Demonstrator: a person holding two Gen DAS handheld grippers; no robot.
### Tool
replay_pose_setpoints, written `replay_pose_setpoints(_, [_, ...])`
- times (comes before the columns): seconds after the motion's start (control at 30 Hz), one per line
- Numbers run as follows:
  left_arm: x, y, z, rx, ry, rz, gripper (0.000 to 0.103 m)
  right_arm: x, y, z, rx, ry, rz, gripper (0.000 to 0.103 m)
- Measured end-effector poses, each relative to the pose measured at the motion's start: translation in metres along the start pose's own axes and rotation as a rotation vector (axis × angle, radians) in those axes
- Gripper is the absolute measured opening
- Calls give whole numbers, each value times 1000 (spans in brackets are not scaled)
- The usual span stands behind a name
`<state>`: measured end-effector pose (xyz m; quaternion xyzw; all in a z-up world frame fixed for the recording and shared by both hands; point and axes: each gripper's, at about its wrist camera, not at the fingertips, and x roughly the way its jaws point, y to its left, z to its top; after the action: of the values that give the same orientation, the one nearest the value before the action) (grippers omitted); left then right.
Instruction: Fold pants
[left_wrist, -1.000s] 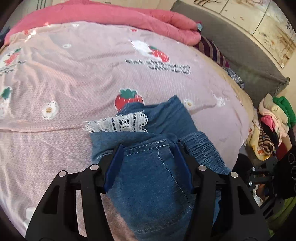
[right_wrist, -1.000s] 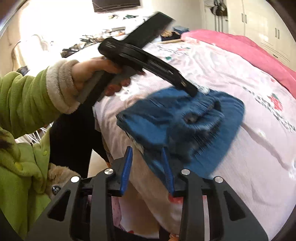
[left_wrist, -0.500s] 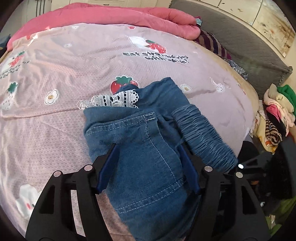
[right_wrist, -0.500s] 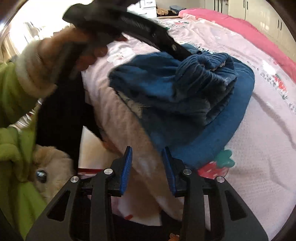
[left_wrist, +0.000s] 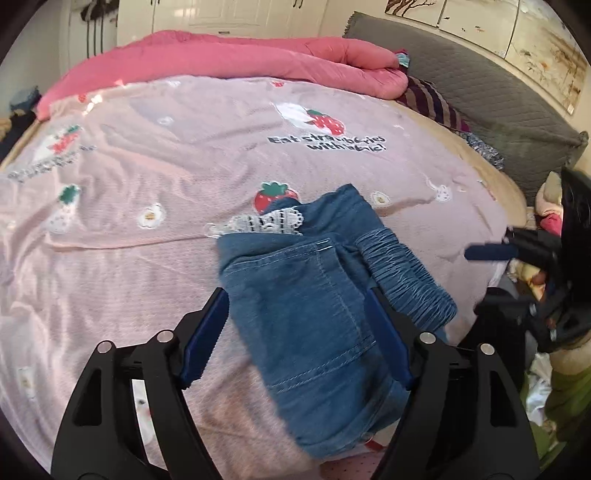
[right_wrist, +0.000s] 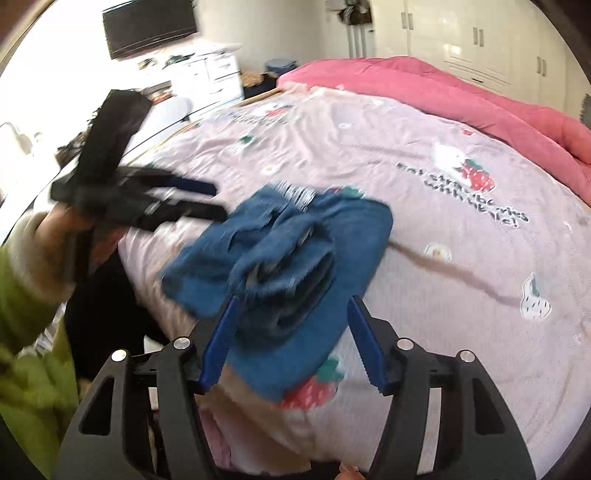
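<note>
The blue denim pants (left_wrist: 317, 295) lie folded into a small bundle near the bed's front edge, with a white lace trim (left_wrist: 266, 223) at the far side and a ribbed elastic waistband (left_wrist: 402, 273) on the right. My left gripper (left_wrist: 295, 306) is open and empty, its jaws standing on either side of the bundle just above it. My right gripper (right_wrist: 290, 314) is open and empty, close over the same bundle (right_wrist: 280, 258). The left gripper (right_wrist: 147, 199) also shows in the right wrist view, held beside the pants.
The pink strawberry-print sheet (left_wrist: 147, 155) covers the bed. A pink quilt (left_wrist: 229, 59) lies along the far side. A grey headboard (left_wrist: 480, 96) and a striped pillow (left_wrist: 432, 103) are at right. A pile of clothes (left_wrist: 546, 214) sits past the bed's right corner.
My left gripper has drawn back from the pants and stays open. My right gripper has opened wider and moved over the bundle. The pants lie still.
</note>
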<state>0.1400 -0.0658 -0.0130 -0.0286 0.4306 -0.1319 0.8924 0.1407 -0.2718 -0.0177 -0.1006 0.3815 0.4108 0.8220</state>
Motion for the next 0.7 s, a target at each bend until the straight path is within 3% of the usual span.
replay_pose_setpoints(0.13, [0, 0, -11, 16, 14, 39, 74, 20, 0, 2, -1, 19, -27, 60])
replay_pose_setpoints(0.3, [6, 0, -20, 9, 31, 36, 77, 44, 0, 4, -21, 79, -91, 62])
replay_pose_setpoints(0.4, [5, 0, -22, -3, 33, 27, 79, 34, -5, 3, 34, 62, -24, 63])
replay_pose_setpoints(0.53, [9, 2, -23, 4, 47, 32, 84, 9, -26, 8, 137, -13, 21, 86])
replay_pose_setpoints(0.7, [19, 10, -24, -23, 68, 33, 86, 13, -44, 13, 205, 2, 47, 89])
